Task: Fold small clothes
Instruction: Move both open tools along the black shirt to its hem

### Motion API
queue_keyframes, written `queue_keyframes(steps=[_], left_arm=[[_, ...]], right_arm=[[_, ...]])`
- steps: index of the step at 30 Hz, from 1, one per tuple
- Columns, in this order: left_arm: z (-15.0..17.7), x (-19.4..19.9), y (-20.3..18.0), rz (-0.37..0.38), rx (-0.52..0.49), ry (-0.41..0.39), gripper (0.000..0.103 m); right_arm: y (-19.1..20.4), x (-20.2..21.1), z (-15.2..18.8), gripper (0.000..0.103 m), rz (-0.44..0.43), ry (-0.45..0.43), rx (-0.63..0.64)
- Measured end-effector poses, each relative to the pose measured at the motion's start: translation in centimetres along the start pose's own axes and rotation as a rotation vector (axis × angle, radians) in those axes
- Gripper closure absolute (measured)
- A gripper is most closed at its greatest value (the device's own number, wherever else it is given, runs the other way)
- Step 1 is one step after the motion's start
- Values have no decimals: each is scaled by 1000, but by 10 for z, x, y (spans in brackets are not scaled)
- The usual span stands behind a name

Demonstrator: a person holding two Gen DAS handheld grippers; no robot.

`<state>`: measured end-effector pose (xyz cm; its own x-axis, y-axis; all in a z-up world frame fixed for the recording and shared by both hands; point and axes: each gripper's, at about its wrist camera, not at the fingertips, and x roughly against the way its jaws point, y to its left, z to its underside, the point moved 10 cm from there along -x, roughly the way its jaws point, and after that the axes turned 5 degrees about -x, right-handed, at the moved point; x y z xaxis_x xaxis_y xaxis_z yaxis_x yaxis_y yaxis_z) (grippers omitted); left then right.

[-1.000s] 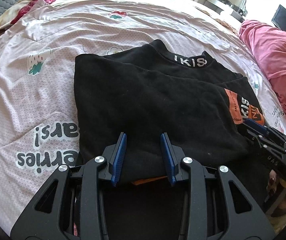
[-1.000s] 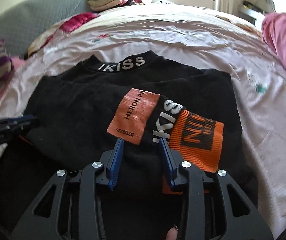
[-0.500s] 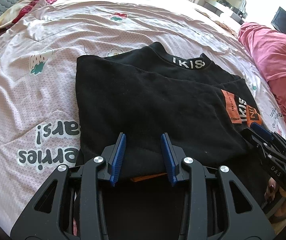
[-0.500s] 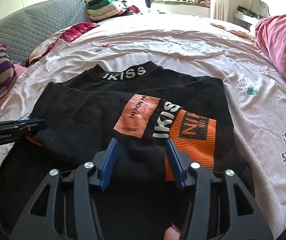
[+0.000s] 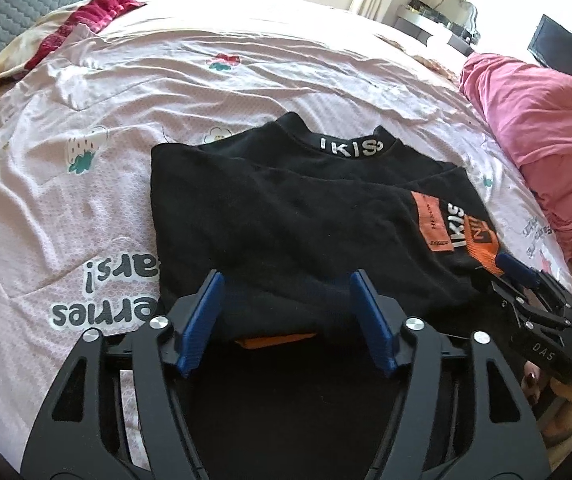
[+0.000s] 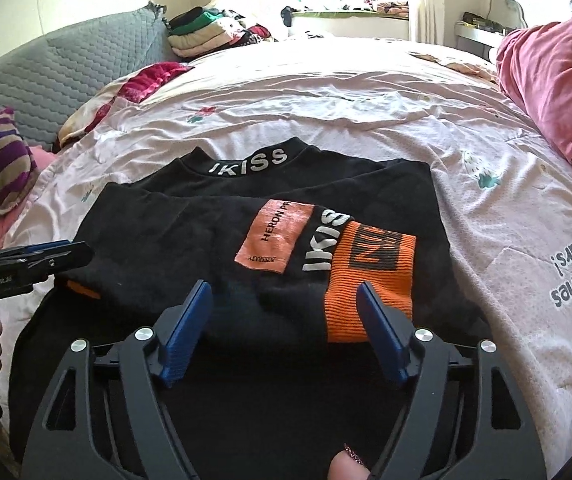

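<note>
A black sweatshirt (image 5: 286, 208) with a white-lettered collar and orange patches lies folded on the pink bed sheet (image 5: 85, 184); it also shows in the right wrist view (image 6: 213, 232). My left gripper (image 5: 286, 304) is open, its blue pads either side of the garment's near folded edge on the left. My right gripper (image 6: 283, 320) is open over the near edge beside the orange cuff (image 6: 370, 280). Each gripper shows in the other's view: the right gripper (image 5: 526, 292) at the right, the left gripper (image 6: 29, 264) at the left.
A pink quilt (image 5: 534, 132) is heaped along the bed's right side. A grey quilted headboard (image 6: 53, 76), a striped pillow (image 6: 1, 160) and a stack of folded clothes (image 6: 205, 32) lie at the far left. A red patterned cloth (image 5: 81, 24) lies near the far left corner.
Both grippers have opened wider and let go of the garment's near edge, which now rests on the bed. Both have drawn back and tilted up a little.
</note>
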<state>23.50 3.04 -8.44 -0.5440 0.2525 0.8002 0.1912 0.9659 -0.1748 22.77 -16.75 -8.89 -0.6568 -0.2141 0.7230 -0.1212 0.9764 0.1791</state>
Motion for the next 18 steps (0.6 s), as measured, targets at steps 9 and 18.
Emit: queue_keyframes(steps=[9,18], left_arm=[[1,19,3,-20,5,-40,10],[5,34,11,-58,13,-64,10]], right_arm=[[1,17,-4,19,-10,-41,-22],[-2,40,-5,9,-14,-85,-40]])
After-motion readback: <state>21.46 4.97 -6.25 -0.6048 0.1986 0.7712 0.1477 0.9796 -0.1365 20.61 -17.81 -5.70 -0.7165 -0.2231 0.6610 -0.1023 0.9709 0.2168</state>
